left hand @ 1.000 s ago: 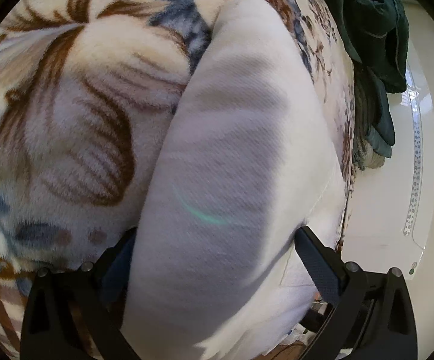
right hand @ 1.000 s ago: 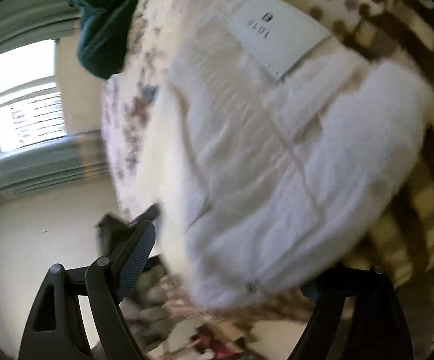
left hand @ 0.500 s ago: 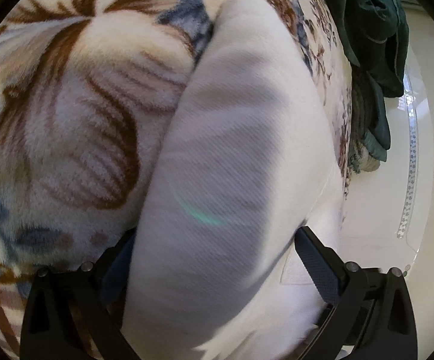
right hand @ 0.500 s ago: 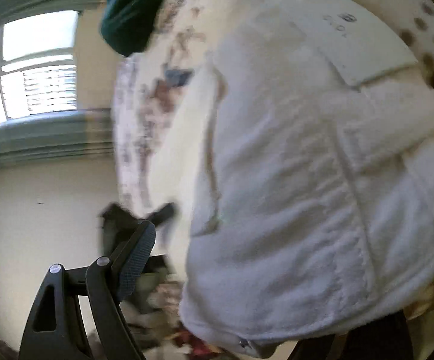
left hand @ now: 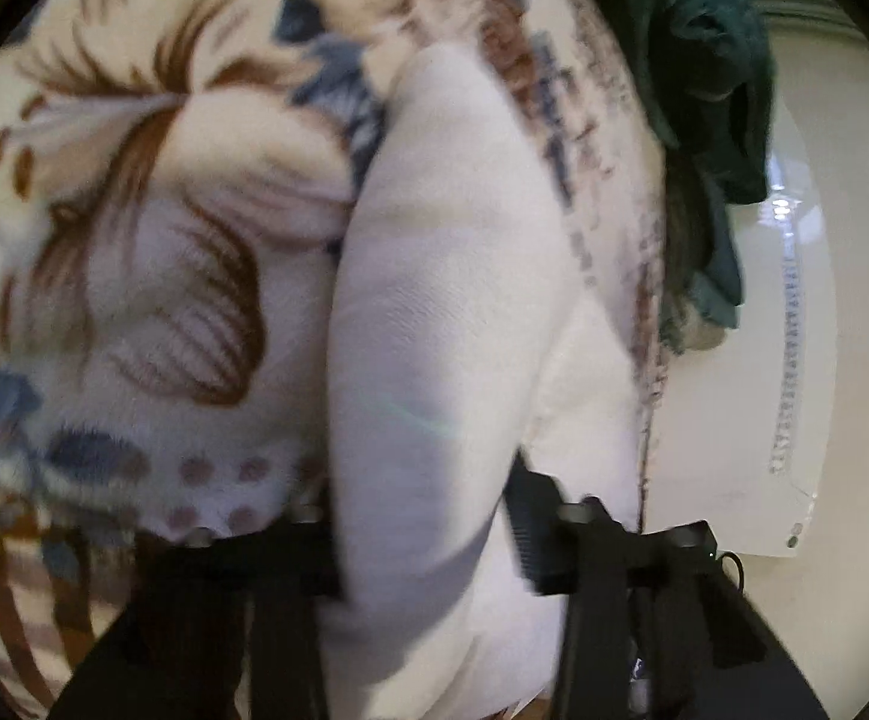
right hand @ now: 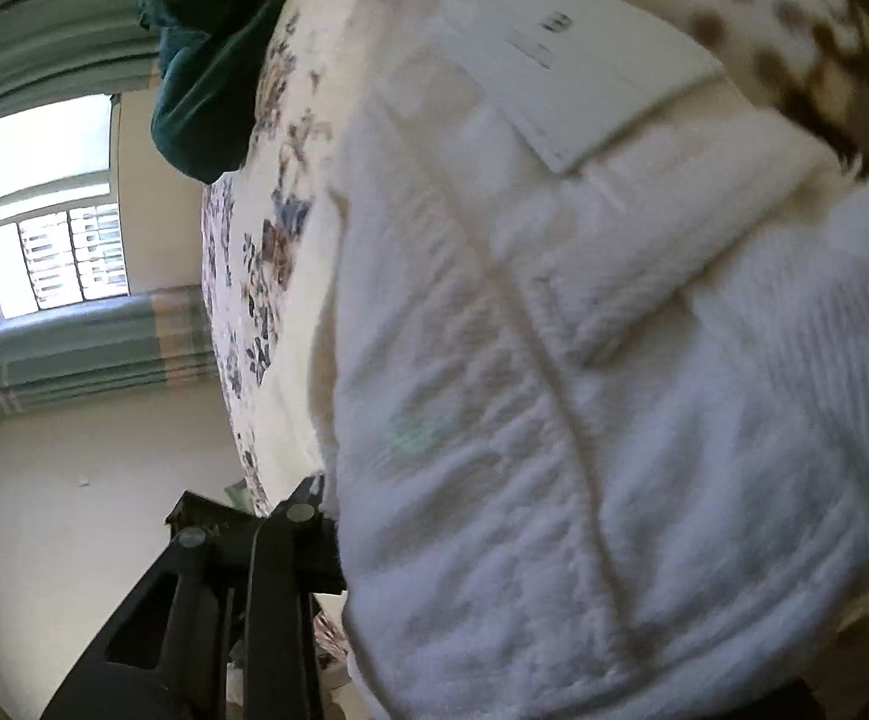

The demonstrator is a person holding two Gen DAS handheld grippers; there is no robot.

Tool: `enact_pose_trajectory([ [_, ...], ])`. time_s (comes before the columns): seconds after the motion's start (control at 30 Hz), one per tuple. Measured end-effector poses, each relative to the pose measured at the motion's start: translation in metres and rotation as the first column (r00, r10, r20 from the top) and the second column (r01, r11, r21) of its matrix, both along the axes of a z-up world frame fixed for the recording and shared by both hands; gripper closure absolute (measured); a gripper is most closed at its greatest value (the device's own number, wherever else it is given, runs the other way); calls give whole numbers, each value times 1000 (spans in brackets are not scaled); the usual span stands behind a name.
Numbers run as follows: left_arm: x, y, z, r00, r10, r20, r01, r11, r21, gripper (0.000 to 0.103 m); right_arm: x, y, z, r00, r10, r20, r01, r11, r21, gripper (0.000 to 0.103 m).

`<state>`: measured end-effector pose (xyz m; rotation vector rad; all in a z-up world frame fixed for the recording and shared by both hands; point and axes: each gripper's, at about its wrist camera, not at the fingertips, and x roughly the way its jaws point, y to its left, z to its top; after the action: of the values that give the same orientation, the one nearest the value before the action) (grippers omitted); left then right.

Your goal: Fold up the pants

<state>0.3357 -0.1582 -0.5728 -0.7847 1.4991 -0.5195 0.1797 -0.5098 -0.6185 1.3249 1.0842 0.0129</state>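
White pants [left hand: 434,312] lie on a flowered blanket [left hand: 134,276]. In the left wrist view a white leg runs away from me between the fingers, and my left gripper [left hand: 416,540] is shut on it. In the right wrist view the waist end of the pants [right hand: 554,390] with a white label [right hand: 566,60] fills the frame. My right gripper [right hand: 494,564] has its jaws drawn in on the waist cloth. Only its left finger [right hand: 296,516] shows; the right one is hidden behind the fabric.
A dark green garment [left hand: 710,60] is heaped at the far edge of the bed; it also shows in the right wrist view [right hand: 206,78]. A white wall and floor lie beyond the bed edge. A window [right hand: 32,216] with striped curtains is at left.
Both grippers have closed on the white pants. The right gripper moved closer to the waist, which now fills its view. The left view shifted slightly.
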Motion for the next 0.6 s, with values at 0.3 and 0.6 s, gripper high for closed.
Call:
enact_pose_trajectory([
  [0.3, 15, 5, 77, 995, 29, 99, -27, 1000, -14, 79, 33, 1, 84, 993, 112, 44, -107, 990, -93, 67],
  [0.6, 83, 81, 138, 976, 123, 179, -115, 992, -52, 79, 130, 60, 163, 971, 196, 140, -177, 975, -138, 67],
])
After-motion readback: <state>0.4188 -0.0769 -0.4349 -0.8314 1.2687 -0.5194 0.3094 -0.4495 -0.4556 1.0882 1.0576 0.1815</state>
